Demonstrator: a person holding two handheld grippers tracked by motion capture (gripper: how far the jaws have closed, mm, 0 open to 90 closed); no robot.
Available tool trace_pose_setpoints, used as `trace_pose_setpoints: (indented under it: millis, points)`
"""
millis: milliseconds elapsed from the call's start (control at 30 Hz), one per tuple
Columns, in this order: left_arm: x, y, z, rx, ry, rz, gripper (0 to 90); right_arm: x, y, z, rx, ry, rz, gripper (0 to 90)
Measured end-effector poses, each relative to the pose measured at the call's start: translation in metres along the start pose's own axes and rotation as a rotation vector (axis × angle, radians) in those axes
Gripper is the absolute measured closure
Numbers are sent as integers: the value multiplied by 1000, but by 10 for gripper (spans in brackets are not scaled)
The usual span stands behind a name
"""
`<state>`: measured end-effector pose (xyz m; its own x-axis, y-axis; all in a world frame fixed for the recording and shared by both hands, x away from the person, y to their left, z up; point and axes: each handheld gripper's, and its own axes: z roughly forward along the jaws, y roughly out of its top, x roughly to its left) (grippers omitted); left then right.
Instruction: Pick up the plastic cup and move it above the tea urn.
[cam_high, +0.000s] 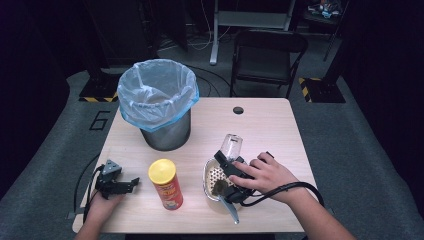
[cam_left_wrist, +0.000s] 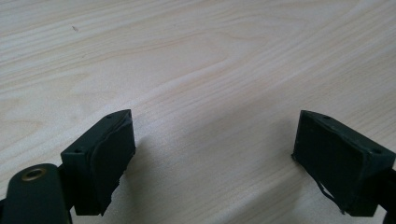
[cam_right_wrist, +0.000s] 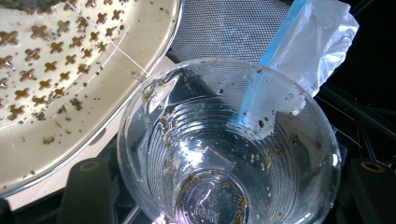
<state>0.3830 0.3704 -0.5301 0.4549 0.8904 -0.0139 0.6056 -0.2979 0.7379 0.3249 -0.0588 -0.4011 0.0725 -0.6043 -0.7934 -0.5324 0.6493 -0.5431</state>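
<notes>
Gripping a clear plastic cup (cam_high: 232, 145) in the right gripper (cam_high: 231, 167), jaws clamped on its sides, just above the perforated strainer (cam_high: 214, 178). Resting the left gripper (cam_high: 131, 184) on the table (cam_high: 270, 125), jaws spread apart, beside the yellow-lidded canister (cam_high: 166, 184).

Left hand-held gripper (cam_left_wrist: 212, 154) gapes; right hand-held gripper (cam_high: 227, 161) clamped

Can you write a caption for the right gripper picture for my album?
Right gripper holds a crumb-speckled clear plastic cup beside a perforated cream strainer.
</notes>
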Motion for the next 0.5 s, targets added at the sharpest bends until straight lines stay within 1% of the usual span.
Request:
trace_pose_setpoints:
  millis: [33, 67, 167, 200, 233, 267, 300, 400, 433, 467, 500]
  points:
    - [0, 0, 0, 0, 0, 0, 123, 0, 0, 0, 0, 0, 0, 316]
    - [0, 0, 0, 0, 0, 0, 123, 1, 0, 1, -12, 0, 15, 316]
    - [0, 0, 0, 0, 0, -1, 123, 1, 0, 1, -6, -2, 15, 316]
    - [0, 0, 0, 2, -2, -5, 123, 0, 1, 0, -9, -3, 12, 315]
    - [0, 0, 0, 2, -2, -5, 123, -2, 0, -1, 1, 0, -1, 315]
    - [-1, 0, 0, 5, -4, -7, 123, -2, 0, -1, 1, -2, -1, 315]
    - [0, 0, 0, 4, -3, -4, 123, -1, 1, 0, -12, -9, 21, 314]
    - [0, 0, 0, 0, 0, 0, 123, -3, 0, 0, -27, 2, 46, 314]
    - [0, 0, 0, 0, 0, 0, 123, -2, 0, 0, -26, 3, 75, 314]
    - [0, 0, 0, 0, 0, -1, 123, -1, -1, -1, -22, -3, 93, 314]
    - [0, 0, 0, 0, 0, -1, 123, -1, -1, 0, -32, 5, 102, 314]
